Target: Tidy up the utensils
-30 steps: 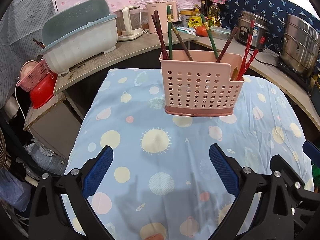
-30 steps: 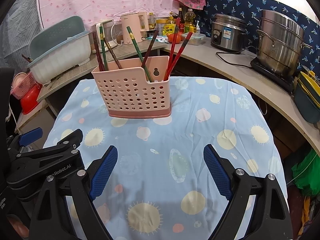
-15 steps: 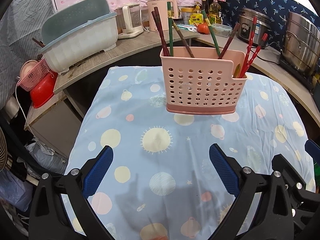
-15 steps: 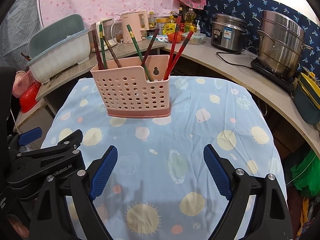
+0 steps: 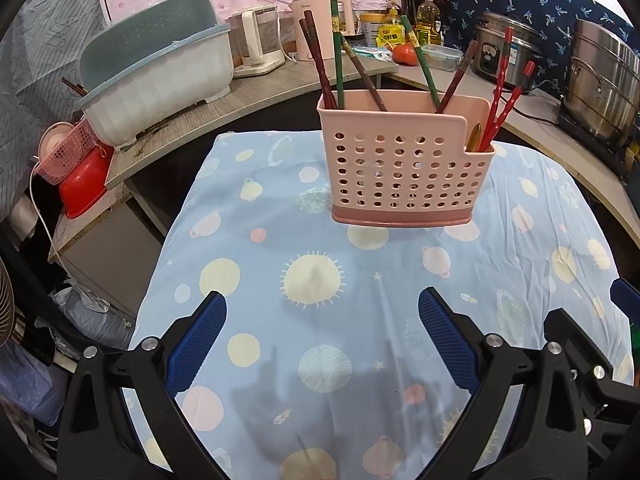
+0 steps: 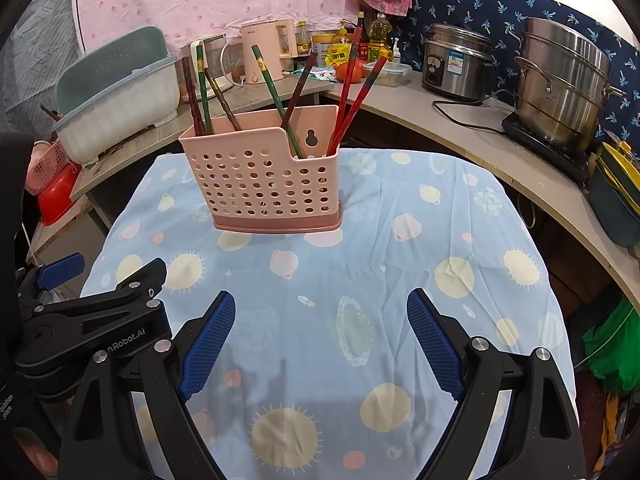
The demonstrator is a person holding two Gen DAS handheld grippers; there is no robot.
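Note:
A pink perforated utensil holder (image 5: 404, 168) stands upright on the table's blue patterned cloth (image 5: 320, 280), and also shows in the right wrist view (image 6: 268, 184). Several chopsticks stand in it: dark brown and green ones (image 5: 336, 64) on the left, red ones (image 5: 502, 92) on the right (image 6: 356, 92). My left gripper (image 5: 322, 336) is open and empty, well short of the holder. My right gripper (image 6: 320, 336) is open and empty, beside the left gripper's body (image 6: 88, 316).
A white and teal dish rack (image 5: 160, 76) sits on the back-left counter with kettles (image 5: 260, 40). A rice cooker (image 6: 456, 64) and a steel steamer pot (image 6: 564, 88) stand on the right counter. A red basin (image 5: 80, 188) is low at left.
Both grippers have risen or tilted slightly, so the holder sits a little lower in both views. Nothing was taken hold of or let go.

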